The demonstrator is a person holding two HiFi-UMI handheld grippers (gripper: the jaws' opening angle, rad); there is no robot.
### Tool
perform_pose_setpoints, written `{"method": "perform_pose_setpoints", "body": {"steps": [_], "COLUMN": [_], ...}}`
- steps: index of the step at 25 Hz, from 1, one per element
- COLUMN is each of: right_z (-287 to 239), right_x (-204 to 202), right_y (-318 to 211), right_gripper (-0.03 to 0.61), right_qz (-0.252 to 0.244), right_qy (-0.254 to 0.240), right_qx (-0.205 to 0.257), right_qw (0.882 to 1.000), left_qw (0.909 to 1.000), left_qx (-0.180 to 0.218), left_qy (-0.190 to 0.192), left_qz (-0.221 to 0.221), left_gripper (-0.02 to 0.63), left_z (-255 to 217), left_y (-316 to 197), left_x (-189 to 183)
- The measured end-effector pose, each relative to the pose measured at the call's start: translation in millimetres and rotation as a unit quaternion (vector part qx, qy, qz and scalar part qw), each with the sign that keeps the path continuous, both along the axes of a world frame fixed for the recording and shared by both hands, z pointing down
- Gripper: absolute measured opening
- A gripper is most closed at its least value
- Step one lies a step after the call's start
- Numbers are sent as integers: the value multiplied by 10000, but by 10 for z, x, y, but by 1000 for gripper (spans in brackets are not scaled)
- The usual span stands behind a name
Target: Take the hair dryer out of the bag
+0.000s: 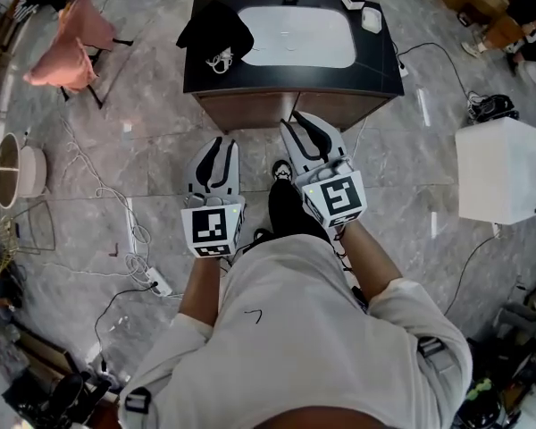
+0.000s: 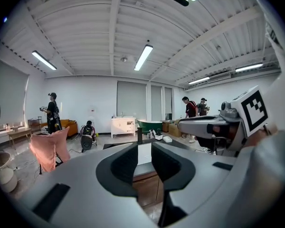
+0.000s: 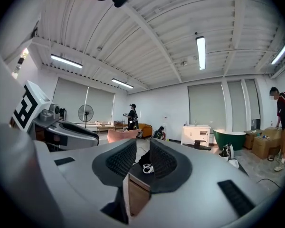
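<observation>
A black bag [image 1: 216, 32] lies on the left end of a dark vanity counter [image 1: 196, 83], with a white coiled cord [image 1: 221, 61] at its near edge. No hair dryer shows. Both grippers hover over the floor just short of the counter's front. My left gripper [image 1: 217, 146] points at the cabinet below the bag, and its jaws [image 2: 144, 158] stand slightly apart with nothing between them. My right gripper [image 1: 305, 121] is beside it, closer to the counter. Its jaws [image 3: 142, 158] are also narrowly apart and empty, framing the bag [image 3: 143, 161] ahead.
A white basin [image 1: 297, 36] fills the counter's middle, with small white items [image 1: 371, 18] at its far right. A pink draped stand [image 1: 71, 47] is at the left and a white cube [image 1: 505, 168] at the right. Cables and a power strip [image 1: 156, 281] lie on the floor. People stand far off.
</observation>
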State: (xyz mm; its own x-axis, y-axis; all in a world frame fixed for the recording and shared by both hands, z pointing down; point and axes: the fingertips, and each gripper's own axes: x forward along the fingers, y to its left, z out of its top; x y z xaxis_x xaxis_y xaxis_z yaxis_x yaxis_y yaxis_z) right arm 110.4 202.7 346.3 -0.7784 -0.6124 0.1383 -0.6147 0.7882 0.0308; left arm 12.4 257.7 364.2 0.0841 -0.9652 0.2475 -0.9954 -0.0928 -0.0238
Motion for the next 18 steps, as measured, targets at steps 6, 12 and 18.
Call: {"method": "perform_pose_setpoints", "body": {"steps": [6, 12, 18], "right_z": [-11, -9, 357], "right_x": [-284, -405, -509], "right_y": [-951, -1924, -2452], "right_gripper": [89, 88, 88], "right_qz": [-344, -648, -972], "right_qy": [-58, -87, 131], "right_qx": [-33, -177, -575], "right_qw": [9994, 9977, 9935], "left_qw": [9995, 9978, 9913], "left_qx": [-220, -551, -1262], "left_qy": [-96, -150, -354], "left_qz": [-204, -347, -129], "left_gripper": [100, 100, 101], "left_z": [50, 158, 493], "left_y": [-886, -1718, -2247], "left_x": [-248, -367, -386]}}
